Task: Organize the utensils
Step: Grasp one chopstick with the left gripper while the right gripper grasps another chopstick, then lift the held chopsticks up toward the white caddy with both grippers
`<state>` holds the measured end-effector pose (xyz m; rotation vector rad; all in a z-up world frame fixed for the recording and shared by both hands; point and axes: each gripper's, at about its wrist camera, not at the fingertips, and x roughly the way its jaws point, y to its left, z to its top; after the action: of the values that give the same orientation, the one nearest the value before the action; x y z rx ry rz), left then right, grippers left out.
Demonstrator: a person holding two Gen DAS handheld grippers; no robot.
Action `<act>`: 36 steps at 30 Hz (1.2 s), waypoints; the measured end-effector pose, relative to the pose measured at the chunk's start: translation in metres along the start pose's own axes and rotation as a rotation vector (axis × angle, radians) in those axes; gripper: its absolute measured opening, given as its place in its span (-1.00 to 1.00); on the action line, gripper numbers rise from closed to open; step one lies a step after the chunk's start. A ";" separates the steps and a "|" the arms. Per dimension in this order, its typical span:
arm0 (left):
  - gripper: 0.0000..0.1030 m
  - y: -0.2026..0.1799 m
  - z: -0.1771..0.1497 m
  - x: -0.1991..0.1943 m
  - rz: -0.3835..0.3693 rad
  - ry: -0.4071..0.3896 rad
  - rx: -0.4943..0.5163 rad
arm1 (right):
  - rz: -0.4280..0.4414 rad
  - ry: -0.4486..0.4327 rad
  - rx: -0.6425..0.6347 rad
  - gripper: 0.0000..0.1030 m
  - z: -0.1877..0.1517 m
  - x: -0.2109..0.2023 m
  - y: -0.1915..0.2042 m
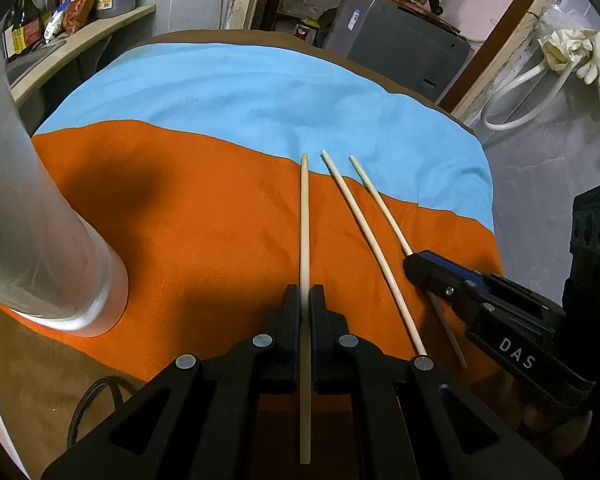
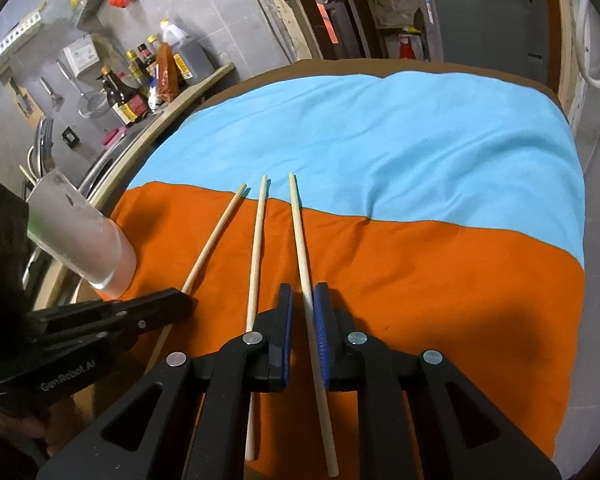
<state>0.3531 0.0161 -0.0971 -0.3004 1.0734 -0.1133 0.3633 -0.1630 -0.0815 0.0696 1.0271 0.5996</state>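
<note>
Three pale wooden chopsticks lie side by side on the orange cloth (image 1: 204,216). My left gripper (image 1: 305,294) is shut on the left chopstick (image 1: 305,220), which runs between its fingers. The middle chopstick (image 1: 364,236) lies free. My right gripper (image 2: 303,296) straddles the right chopstick (image 2: 298,224), its blue-padded fingers narrowly apart around it. The right gripper also shows in the left wrist view (image 1: 416,266), over the right chopstick (image 1: 380,204). A frosted plastic utensil cup (image 1: 40,240) stands at the left, and in the right wrist view (image 2: 80,236) it holds forks.
A blue cloth (image 1: 260,96) covers the far half of the round table. A counter with sauce bottles (image 2: 132,88) runs along the left. A grey cabinet (image 1: 396,36) stands behind the table. A black cable (image 1: 92,404) lies at the near left edge.
</note>
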 end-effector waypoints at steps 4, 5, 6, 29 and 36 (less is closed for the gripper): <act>-0.95 0.001 -0.001 -0.001 -0.003 0.000 0.003 | 0.009 0.010 -0.012 -0.52 0.000 0.001 0.005; -0.95 0.002 -0.001 -0.001 -0.003 0.000 0.003 | 0.004 0.012 -0.024 -0.49 0.000 0.001 0.007; -0.95 0.002 -0.001 -0.001 -0.005 0.000 0.002 | 0.001 0.015 -0.035 -0.49 -0.001 0.002 0.009; -0.95 0.004 -0.002 -0.001 -0.026 0.004 0.002 | -0.033 0.059 -0.150 -0.46 -0.006 0.005 0.030; -0.95 0.008 -0.002 -0.003 -0.042 0.010 -0.005 | -0.020 0.069 -0.142 -0.45 -0.010 0.000 0.030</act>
<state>0.3493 0.0236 -0.0979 -0.3272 1.0777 -0.1499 0.3422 -0.1402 -0.0774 -0.0867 1.0484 0.6589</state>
